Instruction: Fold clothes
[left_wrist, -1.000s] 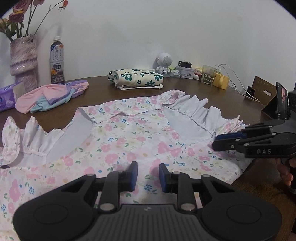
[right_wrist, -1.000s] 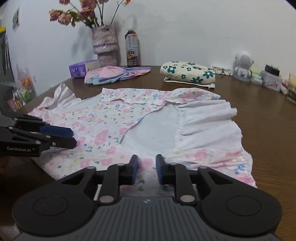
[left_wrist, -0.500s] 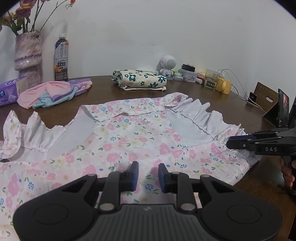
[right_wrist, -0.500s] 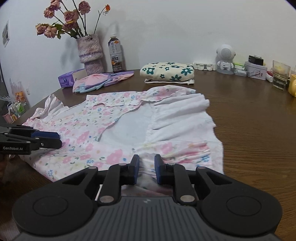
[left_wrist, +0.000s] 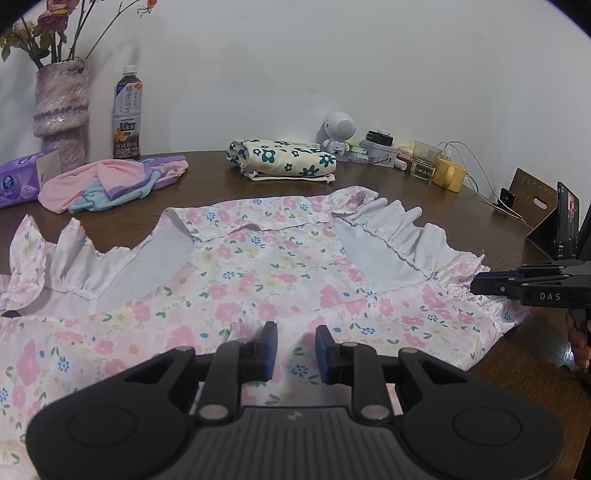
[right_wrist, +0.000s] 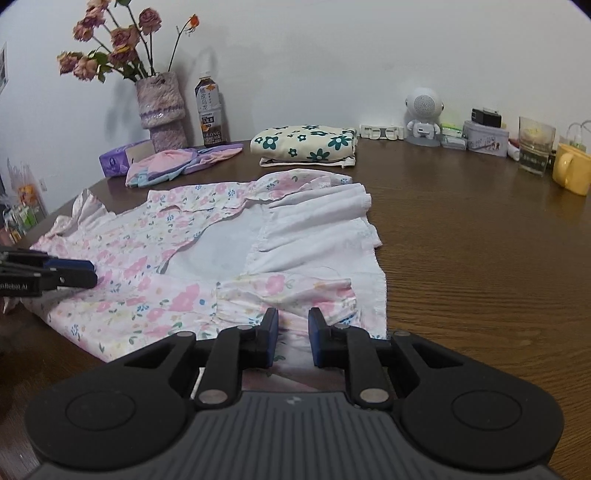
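Note:
A pink floral dress (left_wrist: 258, 266) with white ruffled sleeves folded inward lies flat on the brown table (right_wrist: 480, 240). My left gripper (left_wrist: 293, 332) sits at its near hem, jaws narrowly apart with cloth pinched between them. From the right wrist view, that left gripper (right_wrist: 92, 273) rests on the dress (right_wrist: 192, 236) at its left side. My right gripper (right_wrist: 293, 317) holds the bunched hem at the dress's right corner. In the left wrist view the right gripper (left_wrist: 476, 284) touches the puckered ruffle edge.
A folded cream garment with green flowers (left_wrist: 284, 158) and a pink and purple pile (left_wrist: 110, 181) lie behind the dress. Vase (left_wrist: 61, 110), bottle (left_wrist: 127, 114), tissue pack (left_wrist: 18, 181), speaker (left_wrist: 338, 129) and yellow mug (right_wrist: 572, 173) line the wall. A phone (left_wrist: 567, 221) stands at right.
My right gripper has moved to the right and the dress's right edge has been drawn out with it. The left gripper has stayed where it was.

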